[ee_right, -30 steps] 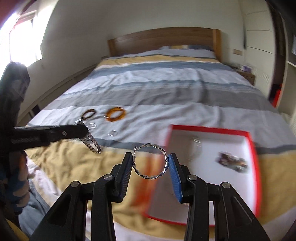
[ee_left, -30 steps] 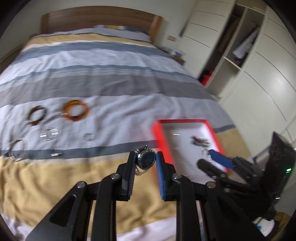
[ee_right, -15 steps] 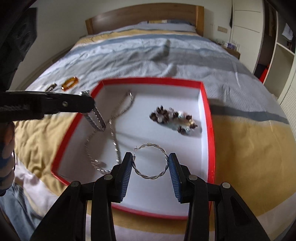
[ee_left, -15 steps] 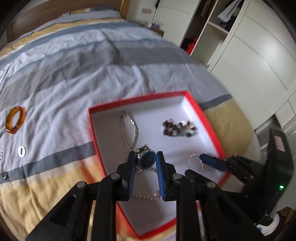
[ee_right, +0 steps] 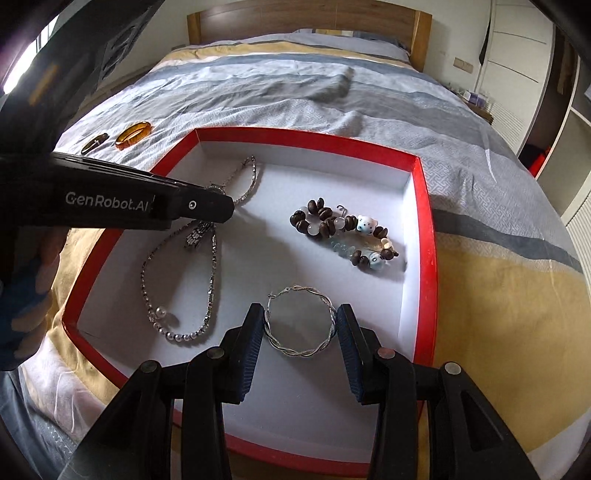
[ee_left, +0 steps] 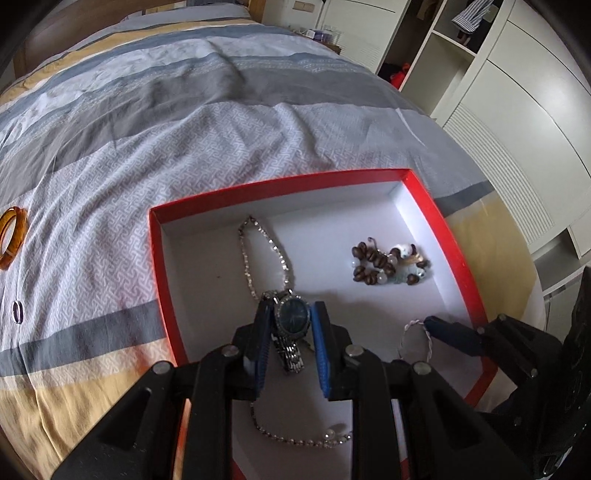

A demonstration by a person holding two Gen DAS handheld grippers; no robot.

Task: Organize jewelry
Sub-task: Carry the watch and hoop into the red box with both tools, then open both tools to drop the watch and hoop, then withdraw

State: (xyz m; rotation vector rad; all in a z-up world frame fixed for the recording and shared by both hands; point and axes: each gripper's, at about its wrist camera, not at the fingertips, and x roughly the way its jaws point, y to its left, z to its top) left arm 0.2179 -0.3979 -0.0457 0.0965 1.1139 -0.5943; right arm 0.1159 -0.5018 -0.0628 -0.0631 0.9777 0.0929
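Note:
A red box (ee_left: 456, 254) with a white inside lies on the striped bed. My left gripper (ee_left: 290, 321) is shut on a silver watch (ee_left: 291, 325) with a dark blue face, held low over the box's left part. My right gripper (ee_right: 300, 323) is shut on a twisted silver hoop (ee_right: 301, 345), held over the box's (ee_right: 428, 236) near right part. In the box lie a silver chain necklace (ee_right: 210, 280) and a brown bead bracelet (ee_right: 332, 225). The left gripper shows in the right wrist view (ee_right: 210, 205), with the watch band hanging under it.
An amber bangle (ee_left: 11, 236) and a small ring (ee_left: 17, 310) lie on the bedspread left of the box. A dark bangle (ee_right: 94, 142) lies beside the amber one (ee_right: 133, 133). White wardrobes (ee_left: 517, 110) stand right of the bed, the headboard (ee_right: 306, 18) at the far end.
Both grippers have moved from over the bedspread to low over the red box, still holding the watch and the hoop. The box now fills both views.

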